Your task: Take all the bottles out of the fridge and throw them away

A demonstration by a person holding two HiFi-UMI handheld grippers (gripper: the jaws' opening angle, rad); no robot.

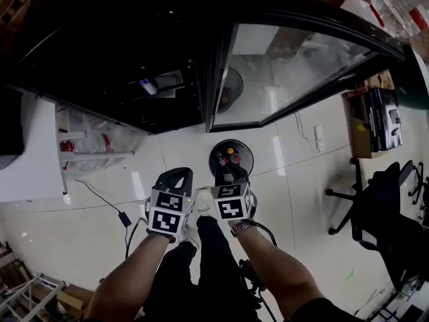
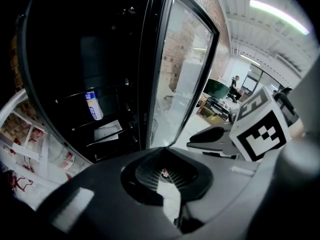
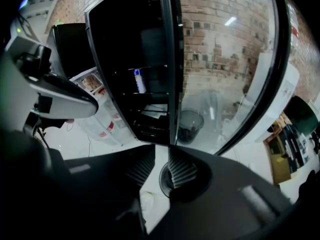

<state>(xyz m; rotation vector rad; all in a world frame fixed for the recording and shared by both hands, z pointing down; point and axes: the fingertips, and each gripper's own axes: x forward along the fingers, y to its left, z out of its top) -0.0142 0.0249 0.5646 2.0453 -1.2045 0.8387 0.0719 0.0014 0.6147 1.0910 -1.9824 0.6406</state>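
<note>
Left gripper [image 1: 175, 178] jaws together, right gripper [image 1: 228, 172] jaws slightly apart. Both empty, aimed at fridge [image 1: 120, 59] for the upper-left bottle [image 2: 93, 105].

Both arms out in front, grippers angled steeply down

The left forearm [image 1: 131, 274] and right forearm [image 1: 271, 267] are bare and reach forward side by side, close together. Each carries a gripper that points forward and steeply downward. The left hand-held gripper [image 1: 175, 178] has its marker cube [image 1: 167, 211] facing up; its jaws meet at the tips, leaving only a hollow behind them, and hold nothing. The right hand-held gripper [image 1: 230, 172] sits just beside it and slightly further forward, with its own cube [image 1: 231, 202] tilted upward too. Its jaws stand a narrow gap apart and are empty. A band circles the right wrist [image 1: 242, 227]. Both legs [image 1: 201, 267] show between the forearms.
</note>
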